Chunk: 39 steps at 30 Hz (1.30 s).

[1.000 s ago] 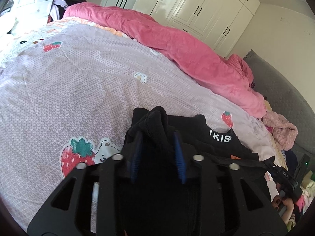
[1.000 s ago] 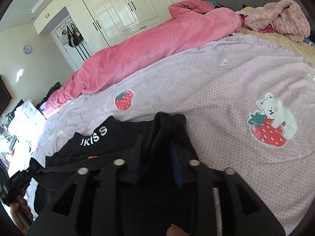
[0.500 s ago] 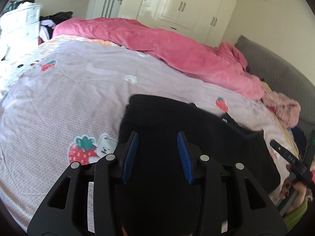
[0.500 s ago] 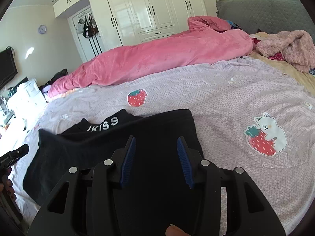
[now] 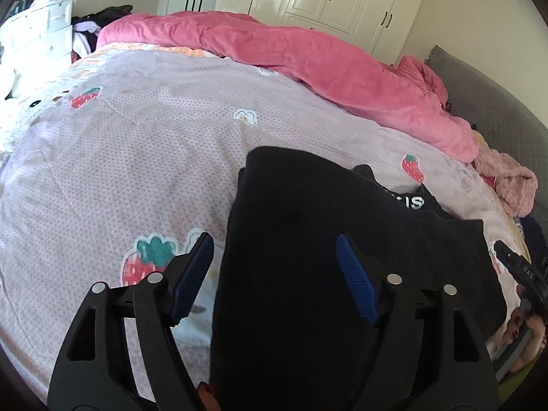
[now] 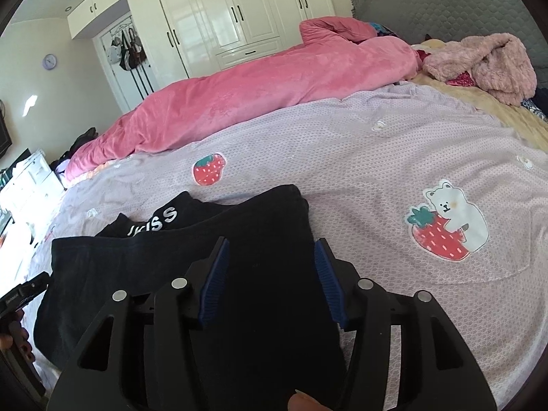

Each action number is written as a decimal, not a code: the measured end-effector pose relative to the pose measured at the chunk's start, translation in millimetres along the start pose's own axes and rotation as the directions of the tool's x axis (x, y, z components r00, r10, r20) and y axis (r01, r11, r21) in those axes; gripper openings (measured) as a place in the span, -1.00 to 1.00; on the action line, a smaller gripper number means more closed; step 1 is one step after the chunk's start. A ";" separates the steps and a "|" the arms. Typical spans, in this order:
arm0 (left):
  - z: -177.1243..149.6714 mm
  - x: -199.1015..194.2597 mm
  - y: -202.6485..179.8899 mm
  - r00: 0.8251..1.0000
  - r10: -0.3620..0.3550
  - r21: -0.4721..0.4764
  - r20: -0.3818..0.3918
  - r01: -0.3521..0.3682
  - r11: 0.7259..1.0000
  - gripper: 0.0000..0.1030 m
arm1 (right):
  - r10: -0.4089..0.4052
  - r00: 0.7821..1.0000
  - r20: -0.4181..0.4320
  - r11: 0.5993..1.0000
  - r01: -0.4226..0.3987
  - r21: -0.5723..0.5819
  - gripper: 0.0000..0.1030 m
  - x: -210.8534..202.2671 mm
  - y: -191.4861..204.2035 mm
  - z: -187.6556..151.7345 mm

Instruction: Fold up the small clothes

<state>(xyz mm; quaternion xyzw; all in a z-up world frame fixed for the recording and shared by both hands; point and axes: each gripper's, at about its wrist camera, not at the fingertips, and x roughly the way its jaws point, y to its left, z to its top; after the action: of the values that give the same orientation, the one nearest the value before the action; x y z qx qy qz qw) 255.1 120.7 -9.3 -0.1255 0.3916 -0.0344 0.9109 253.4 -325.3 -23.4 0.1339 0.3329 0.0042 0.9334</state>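
Note:
A black garment [image 5: 308,239] lies flat on the lilac bed sheet [image 5: 137,144], folded over so its top layer covers most of a band with white letters [image 5: 409,202]. My left gripper [image 5: 274,267] is open above the garment's left part, its blue pads wide apart and empty. In the right wrist view the same garment [image 6: 239,239] lies under my open right gripper [image 6: 269,267], which holds nothing. The white lettering [image 6: 157,221] shows at the garment's far left edge.
A pink duvet [image 5: 308,65] is bunched along the far side of the bed. A fluffy pink garment [image 6: 486,61] lies by the grey headboard [image 6: 445,3]. White wardrobes [image 6: 239,17] stand behind. The other gripper's tip [image 5: 517,270] shows at the right edge.
Both grippers let go of the black garment's corners and opened wide. The folded layer now lies flat on the bed, and both grippers have drawn back a little.

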 end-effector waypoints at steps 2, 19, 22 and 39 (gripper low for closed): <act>5.7 8.2 4.1 1.000 0.006 -0.018 -0.014 -0.007 1.000 0.31 | -0.048 0.999 -0.003 0.999 0.048 -0.015 0.10 4.4 -1.0 3.1; 2.8 15.0 8.4 0.999 -0.033 -0.057 -0.001 0.033 0.998 -0.86 | -0.026 0.999 -0.027 1.000 0.026 0.006 -0.87 24.9 -10.0 6.9; 5.7 1.6 6.9 0.998 -0.038 -0.034 0.040 0.039 0.999 -0.88 | -0.047 0.998 0.042 0.999 0.048 -0.024 -0.87 10.8 -4.3 7.9; 5.4 28.0 18.0 0.998 0.060 -0.063 0.013 -0.059 0.996 -0.92 | -0.132 0.991 -0.025 0.989 0.130 -0.068 -0.87 45.2 0.5 11.6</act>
<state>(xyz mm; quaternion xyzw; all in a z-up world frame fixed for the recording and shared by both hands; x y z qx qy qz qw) 277.7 134.7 -30.1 -0.1425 0.3891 0.0058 0.9101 295.8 -323.3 -42.7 0.0804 0.3542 -0.0441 0.9307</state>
